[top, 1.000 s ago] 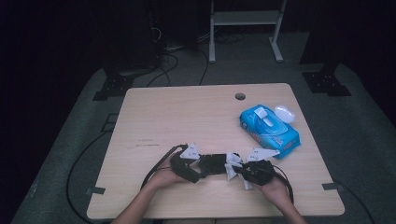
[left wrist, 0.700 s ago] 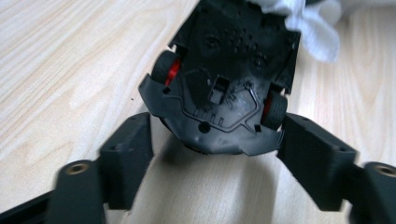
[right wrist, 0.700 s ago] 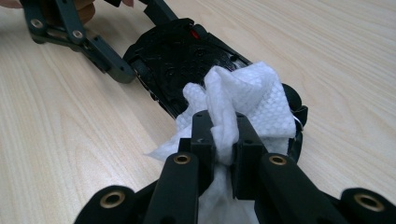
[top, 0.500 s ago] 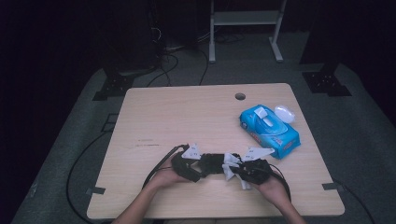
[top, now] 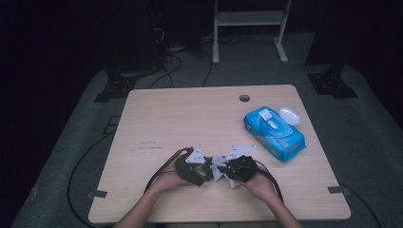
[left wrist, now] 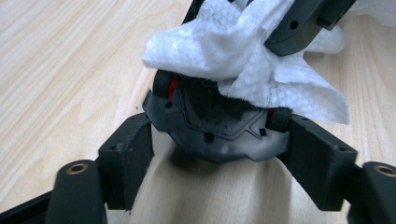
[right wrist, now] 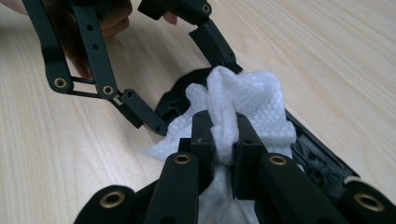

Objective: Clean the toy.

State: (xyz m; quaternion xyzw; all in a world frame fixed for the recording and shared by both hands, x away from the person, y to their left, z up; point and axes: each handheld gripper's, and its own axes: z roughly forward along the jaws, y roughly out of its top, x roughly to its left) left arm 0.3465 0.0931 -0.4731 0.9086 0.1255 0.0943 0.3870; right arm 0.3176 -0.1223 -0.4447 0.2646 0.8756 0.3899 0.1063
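Near the table's front edge, my left gripper point(top: 192, 167) point(left wrist: 217, 140) is shut on a black plastic object point(left wrist: 215, 126) with red accents, one jaw on each side of it. My right gripper point(top: 237, 168) point(right wrist: 225, 135) faces it from the right and is shut on a crumpled white wipe point(right wrist: 233, 100) point(left wrist: 247, 60) point(top: 217, 166). The wipe lies pressed on top of the black object point(right wrist: 180, 95). In the right gripper view, the left gripper's jaws stand around the object's far end, with a hand behind them.
A blue pack of wet wipes point(top: 274, 133) lies at the right of the table point(top: 180, 118), with its white lid point(top: 290, 115) open beside it. A cable hole point(top: 244, 98) sits near the back edge. Cables trail off the front. A white stand is on the floor behind.
My right gripper has slid a little to the left with the wipe, closer onto the black object. The left gripper has stayed where it was.
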